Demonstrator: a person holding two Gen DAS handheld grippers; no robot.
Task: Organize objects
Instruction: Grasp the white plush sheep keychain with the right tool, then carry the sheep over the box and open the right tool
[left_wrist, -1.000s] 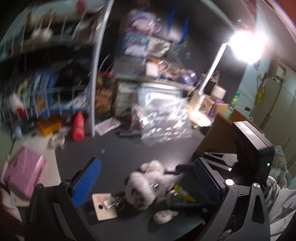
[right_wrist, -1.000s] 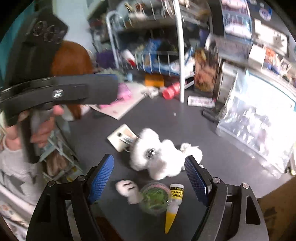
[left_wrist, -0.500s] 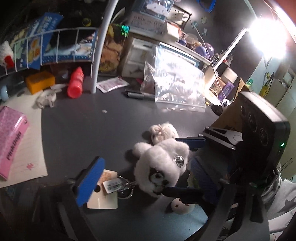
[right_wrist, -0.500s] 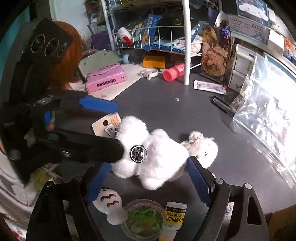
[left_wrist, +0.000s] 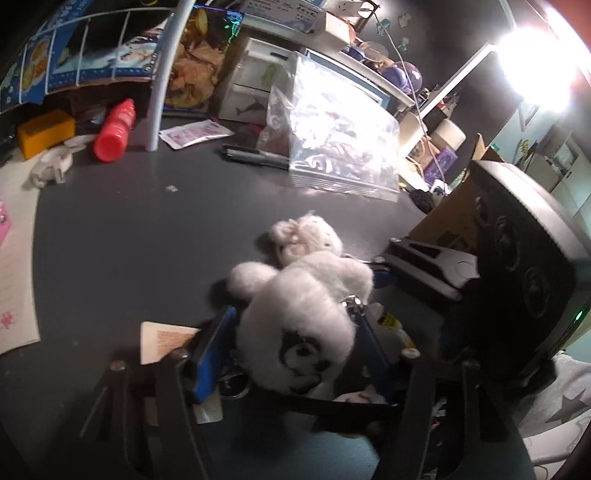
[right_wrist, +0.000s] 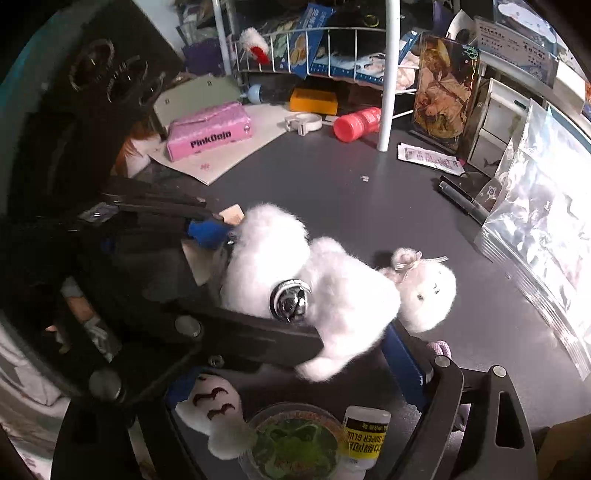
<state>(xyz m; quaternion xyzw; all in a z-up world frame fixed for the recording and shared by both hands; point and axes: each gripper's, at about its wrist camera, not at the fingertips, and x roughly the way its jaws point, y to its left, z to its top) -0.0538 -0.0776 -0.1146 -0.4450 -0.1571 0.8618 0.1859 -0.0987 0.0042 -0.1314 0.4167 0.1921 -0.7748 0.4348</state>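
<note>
On dark worktop (left_wrist: 110, 229), centre-front: left gripper (left_wrist: 295, 343) down over white plush toy (left_wrist: 299, 325), blue fingers (left_wrist: 214, 350) just closing in, now pinching toy's head on both sides. Means grasp made; lift likely next. Right gripper (right_wrist: 295, 369) beside it, fingers spread, widening, nothing held; toy's body between them. Small plush (right_wrist: 424, 291) touching toy; glue tube (right_wrist: 364, 439) near.
</note>
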